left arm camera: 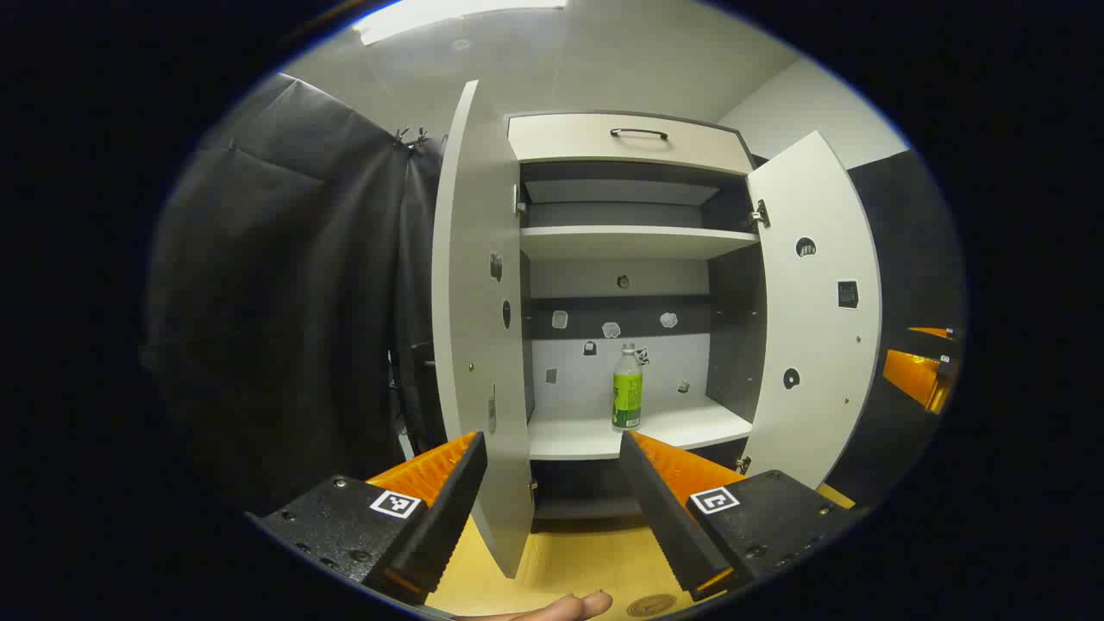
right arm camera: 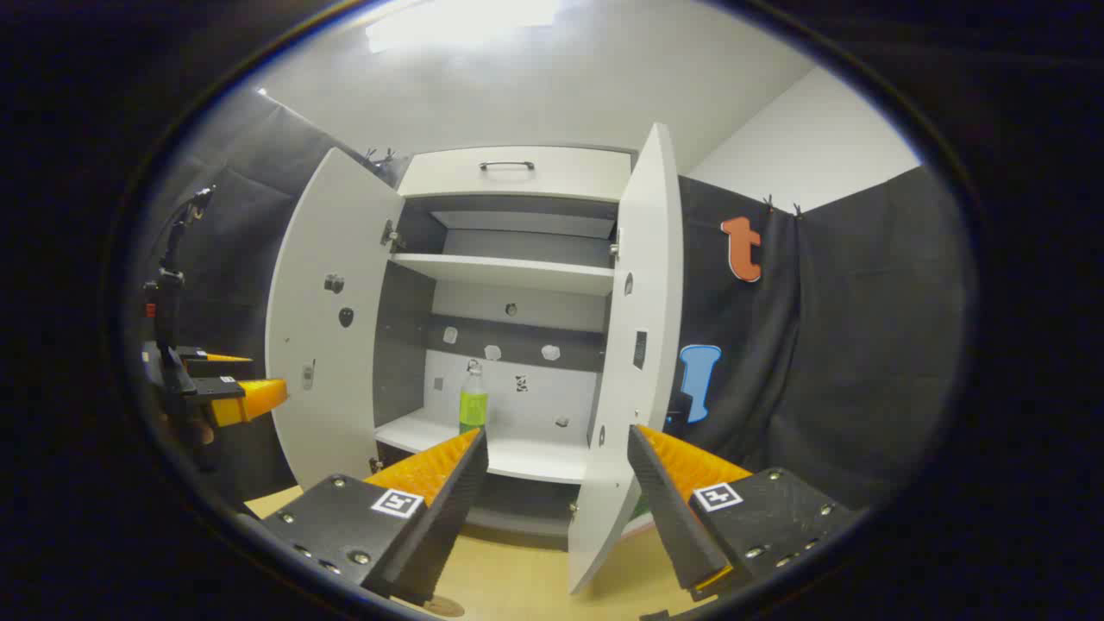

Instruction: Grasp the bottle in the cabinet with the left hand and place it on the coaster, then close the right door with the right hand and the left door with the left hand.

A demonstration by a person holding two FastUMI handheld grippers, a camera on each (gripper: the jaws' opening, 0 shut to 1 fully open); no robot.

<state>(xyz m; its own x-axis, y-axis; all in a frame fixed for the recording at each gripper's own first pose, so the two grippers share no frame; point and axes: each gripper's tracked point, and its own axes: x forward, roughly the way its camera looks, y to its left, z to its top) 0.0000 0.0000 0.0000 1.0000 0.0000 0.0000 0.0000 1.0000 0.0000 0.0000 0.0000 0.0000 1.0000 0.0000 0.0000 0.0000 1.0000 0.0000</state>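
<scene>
A clear bottle point(left arm camera: 627, 388) with a green label and green liquid stands upright on the lower shelf point(left arm camera: 681, 427) of the white cabinet. Both doors are swung open: the left door point(left arm camera: 470, 328) edge-on, the right door point(left arm camera: 815, 310) angled outward. My left gripper point(left arm camera: 552, 444) is open in front of the cabinet, well short of the bottle. A round brown coaster point(left arm camera: 651, 605) lies on the wooden table just below it. In the right gripper view the bottle point(right arm camera: 473, 401) stands between the left door point(right arm camera: 332, 319) and right door point(right arm camera: 634, 345). My right gripper point(right arm camera: 556, 435) is open, holding nothing.
The cabinet has a drawer point(left arm camera: 634, 138) with a dark handle on top and a bare upper shelf point(left arm camera: 634, 241). Black cloth walls flank the cabinet. The left gripper point(right arm camera: 233, 397) shows far left in the right gripper view, the right gripper point(left arm camera: 927, 371) at the right edge of the left one. A fingertip point(left arm camera: 561, 608) rests near the coaster.
</scene>
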